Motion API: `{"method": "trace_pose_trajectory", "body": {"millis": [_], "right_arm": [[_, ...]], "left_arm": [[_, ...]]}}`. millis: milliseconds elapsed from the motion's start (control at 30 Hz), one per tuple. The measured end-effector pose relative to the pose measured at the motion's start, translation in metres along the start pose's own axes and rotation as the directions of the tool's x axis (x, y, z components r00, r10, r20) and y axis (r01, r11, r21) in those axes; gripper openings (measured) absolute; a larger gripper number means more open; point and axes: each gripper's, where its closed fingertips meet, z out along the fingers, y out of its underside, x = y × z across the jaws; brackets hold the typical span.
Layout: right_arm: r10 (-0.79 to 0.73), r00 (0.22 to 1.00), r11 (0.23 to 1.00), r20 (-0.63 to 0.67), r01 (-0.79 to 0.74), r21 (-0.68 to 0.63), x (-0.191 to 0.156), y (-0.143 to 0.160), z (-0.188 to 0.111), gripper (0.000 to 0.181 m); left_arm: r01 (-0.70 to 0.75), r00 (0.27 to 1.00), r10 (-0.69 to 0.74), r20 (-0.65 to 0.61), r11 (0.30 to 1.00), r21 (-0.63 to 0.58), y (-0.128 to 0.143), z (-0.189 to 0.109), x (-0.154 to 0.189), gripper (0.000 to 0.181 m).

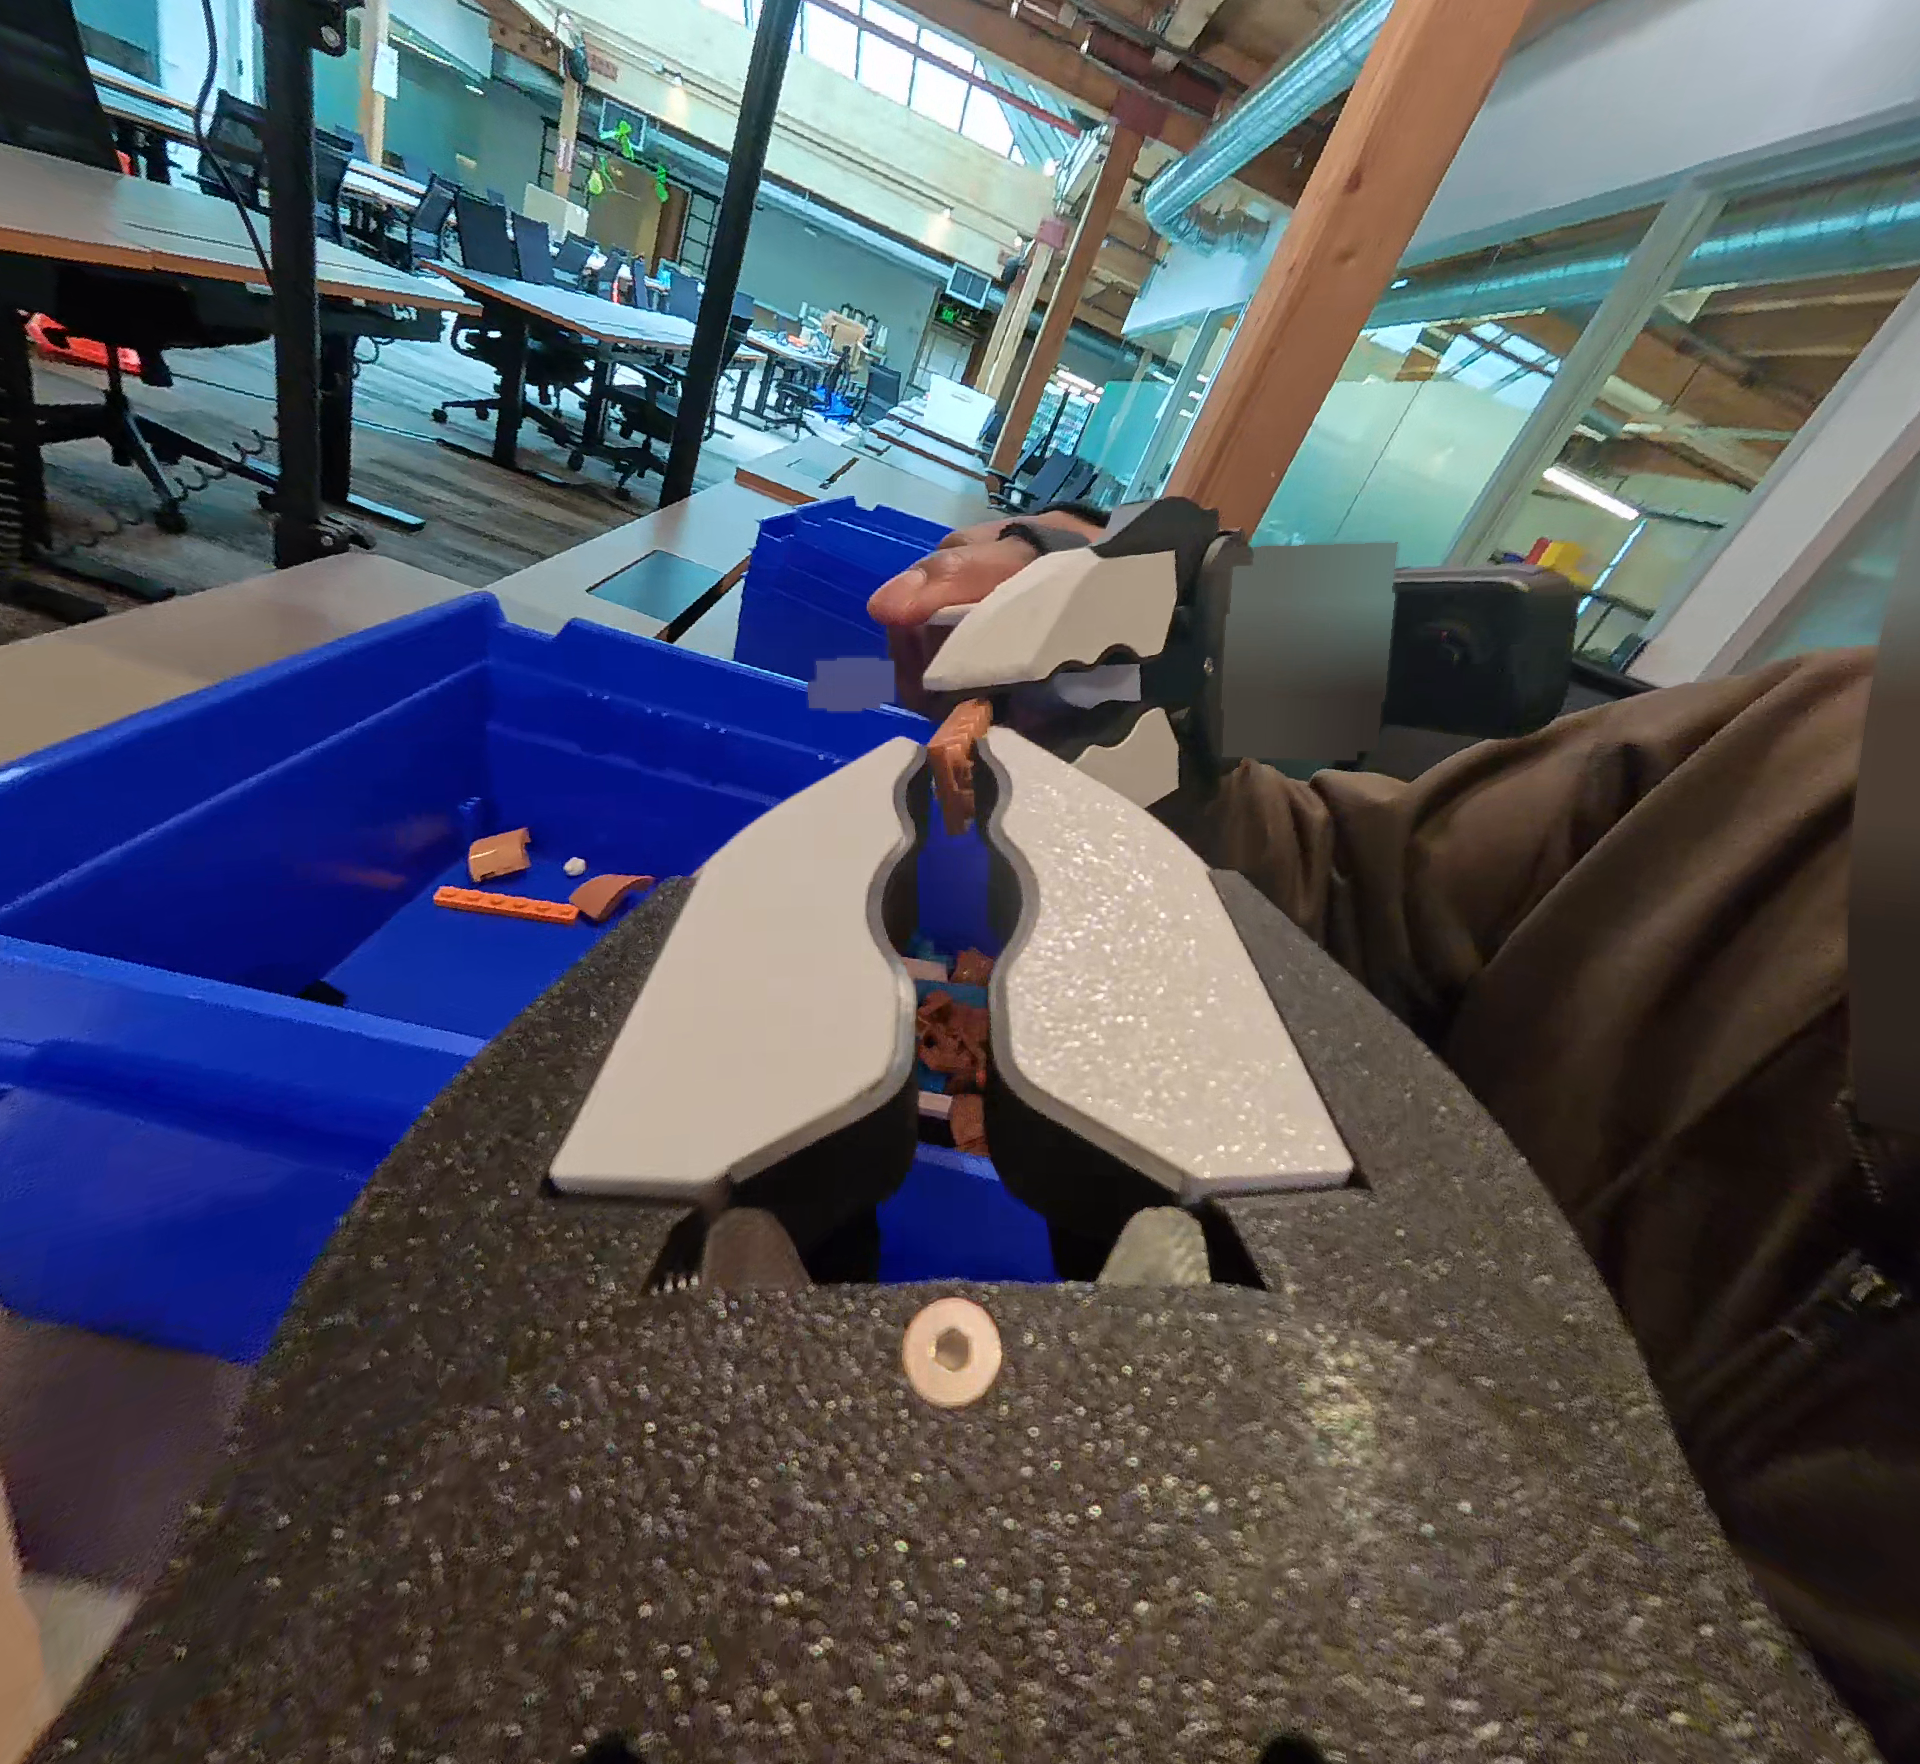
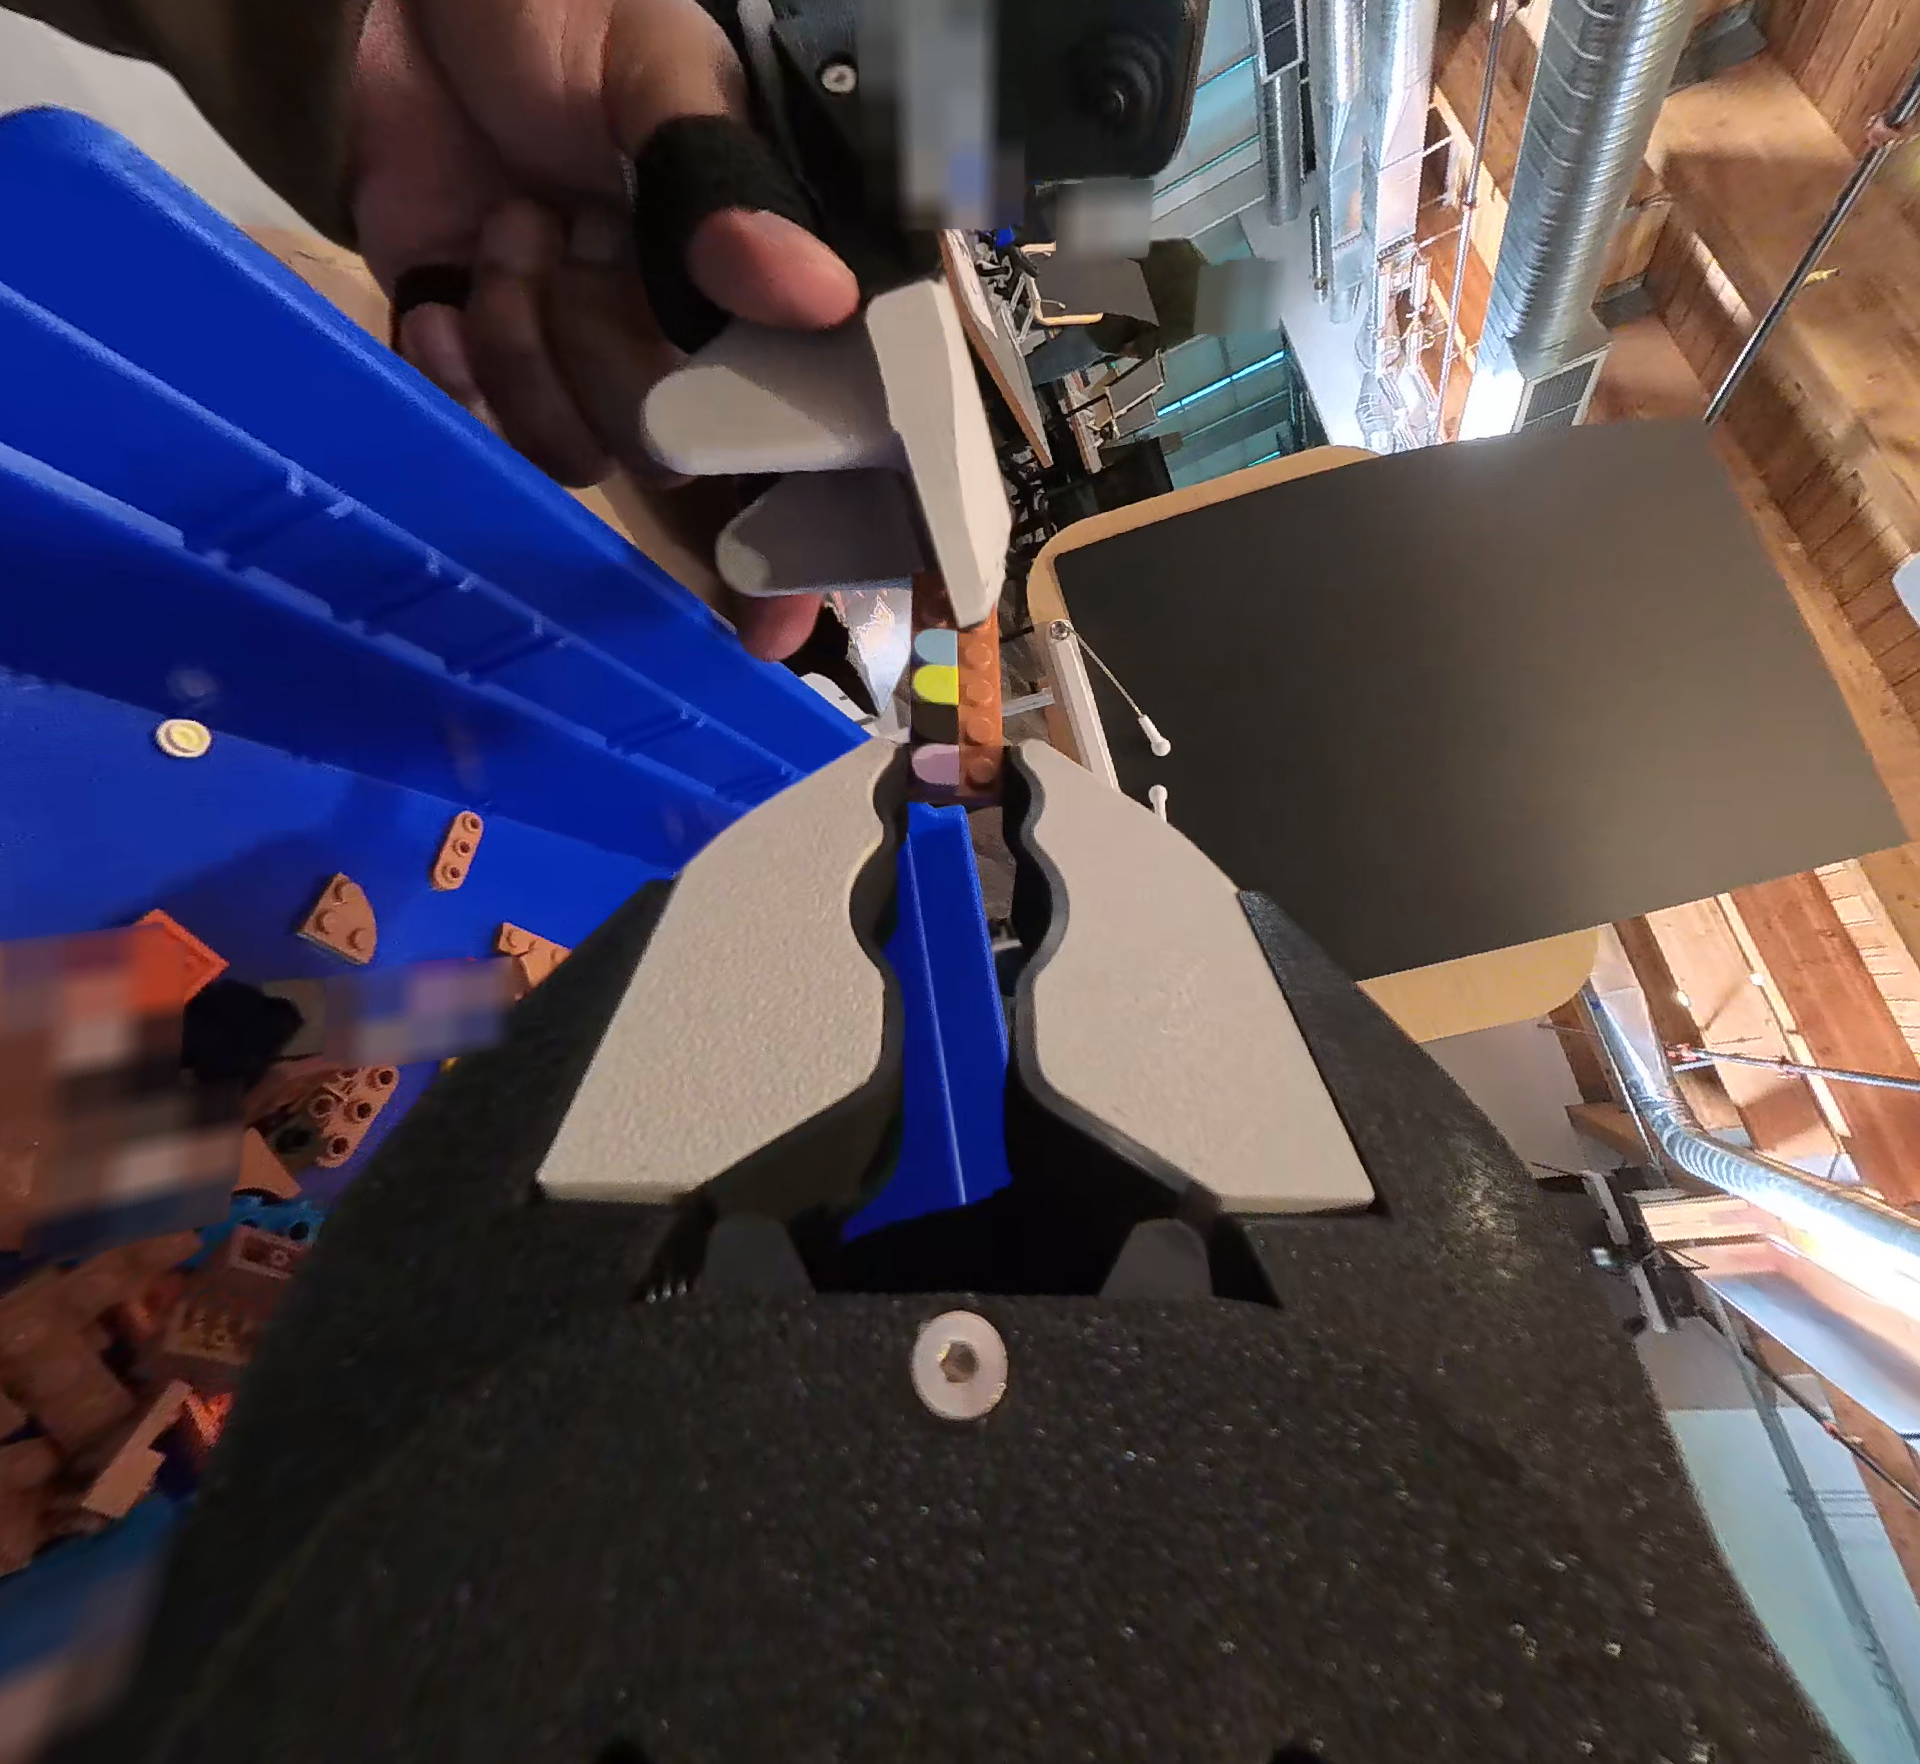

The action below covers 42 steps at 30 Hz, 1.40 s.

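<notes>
My left gripper [image 1: 954,764] is shut on one end of a short orange brick strip [image 1: 951,758], held above a blue bin [image 1: 260,779]. My right gripper [image 1: 966,701], held by a hand, meets it from the right and grips the same strip. In the right wrist view the right gripper [image 2: 961,769] is shut on the strip [image 2: 979,706], which carries light blue, yellow and lilac round tiles [image 2: 935,686]. The left gripper [image 2: 961,618] clamps its far end. The bin [image 2: 312,571] holds loose brown and orange bricks [image 2: 341,919].
An orange plate [image 1: 504,904] and curved brown pieces [image 1: 499,854] lie on the bin floor, with a pile of brown bricks [image 1: 951,1039] nearer. Stacked blue bins [image 1: 821,571] stand behind. Black stand poles [image 1: 286,260] and a wooden post [image 1: 1371,156] rise nearby. A black board [image 2: 1455,696] lies beyond. Only a small space, under 4 cm, lies between the two pairs of fingers.
</notes>
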Motion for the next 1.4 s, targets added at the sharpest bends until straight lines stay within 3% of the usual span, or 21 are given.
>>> {"method": "trace_pose_trajectory", "body": {"millis": [167, 300, 533, 767, 867, 1000, 1100, 1167, 1267, 1400], "right_arm": [[-0.071, 0.997, 0.997, -0.017, 0.07, -0.033, -0.001, 0.006, 0.001, 0.016], [-0.084, 0.996, 0.995, 0.015, 0.084, -0.054, -0.006, 0.012, 0.0, 0.017], [-0.05, 0.995, 0.997, 0.09, 0.055, -0.054, -0.017, 0.017, 0.0, 0.018], [-0.026, 0.993, 0.997, 0.111, 0.033, -0.066, -0.019, 0.02, 0.0, 0.017], [-0.021, 0.995, 0.997, 0.1, 0.028, -0.067, -0.017, 0.02, 0.001, 0.017], [-0.115, 0.993, 0.99, 0.021, 0.117, -0.081, -0.009, 0.02, 0.0, 0.019], [-0.142, 0.99, 0.988, 0.003, 0.142, -0.056, -0.008, 0.013, 0.0, 0.033], [-0.153, 0.988, 0.987, -0.017, 0.153, -0.048, -0.006, 0.01, -0.001, 0.039], [-0.166, 0.984, 0.986, -0.059, 0.167, 0.008, -0.001, -0.002, -0.005, 0.029], [-0.207, 0.976, 0.978, -0.06, 0.208, 0.009, -0.003, -0.005, -0.008, 0.018]], "left_arm": [[0.014, 1.0, -0.014, -0.02, 1.0, 0.009, 0.003, 0.002, 0.0, 0.005], [-0.172, 0.983, 0.175, 0.054, 0.983, -0.057, 0.009, 0.004, -0.003, 0.005], [-0.583, 0.768, 0.629, 0.118, 0.764, -0.275, 0.018, 0.004, -0.001, 0.005], [-0.687, 0.625, 0.771, 0.118, 0.616, -0.384, 0.021, 0.004, -0.002, 0.006], [-0.653, 0.663, 0.736, 0.136, 0.658, -0.374, 0.019, 0.006, -0.001, 0.006], [-0.477, 0.824, 0.531, 0.198, 0.838, -0.266, 0.01, 0.01, 0.0, 0.004], [-0.345, 0.916, 0.368, 0.158, 0.925, -0.157, 0.006, 0.013, 0.008, 0.004], [-0.275, 0.95, 0.287, 0.119, 0.955, -0.111, 0.004, 0.014, 0.012, 0.004], [-0.202, 0.976, 0.208, 0.06, 0.975, -0.09, 0.008, 0.017, 0.018, 0.005], [-0.242, 0.966, 0.249, 0.063, 0.964, -0.108, 0.01, 0.019, 0.019, 0.005]]}}
